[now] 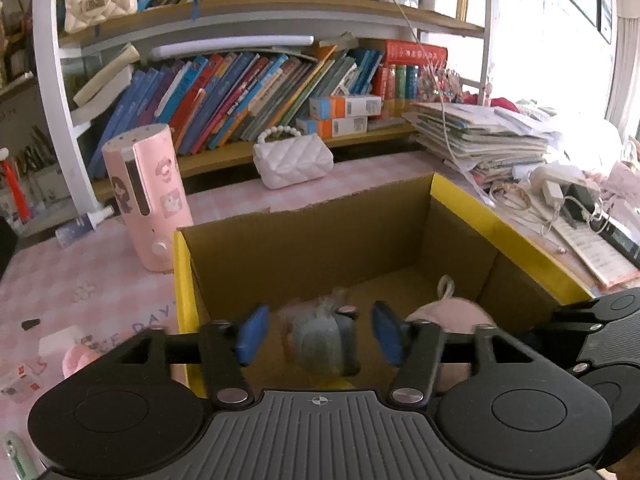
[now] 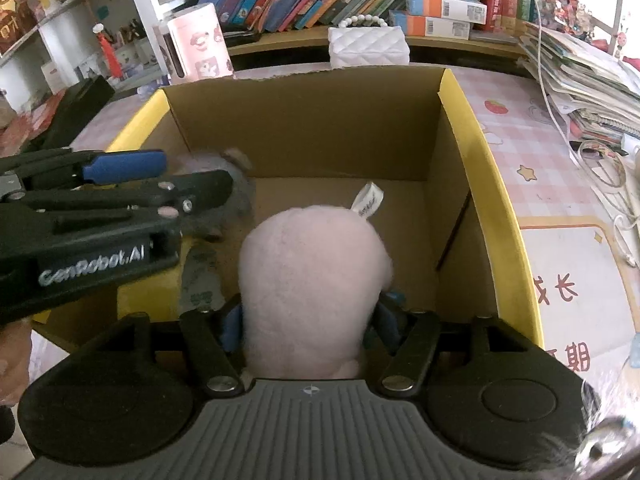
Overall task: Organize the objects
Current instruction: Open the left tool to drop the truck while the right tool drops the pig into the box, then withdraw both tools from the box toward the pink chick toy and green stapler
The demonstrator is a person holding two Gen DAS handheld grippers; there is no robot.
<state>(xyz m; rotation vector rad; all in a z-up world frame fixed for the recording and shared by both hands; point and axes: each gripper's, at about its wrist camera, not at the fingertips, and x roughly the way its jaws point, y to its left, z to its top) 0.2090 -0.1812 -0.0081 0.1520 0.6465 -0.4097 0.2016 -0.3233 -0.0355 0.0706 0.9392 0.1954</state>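
An open cardboard box with yellow rims (image 1: pixel 500 224) (image 2: pixel 492 168) stands on the pink checked table. My left gripper (image 1: pixel 320 334) hangs over the box's near left part, open. A blurred grey soft toy (image 1: pixel 324 340) (image 2: pixel 236 184) is between its blue pads, with a gap on each side. My right gripper (image 2: pixel 308 320) is shut on a pink plush toy (image 2: pixel 312 264) (image 1: pixel 444 312), its pads against the toy's sides, above the box floor. The plush has a white tag at its far end. The left gripper's fingers (image 2: pixel 124 168) reach in from the left in the right wrist view.
A pink cylinder with cartoon stickers (image 1: pixel 148 196) and a white quilted purse (image 1: pixel 292 160) stand behind the box. A pile of books and papers (image 1: pixel 480 136), a charger and cables (image 1: pixel 560 192) crowd the right. Bookshelves rise at the back. Small items (image 1: pixel 76 360) lie at the left.
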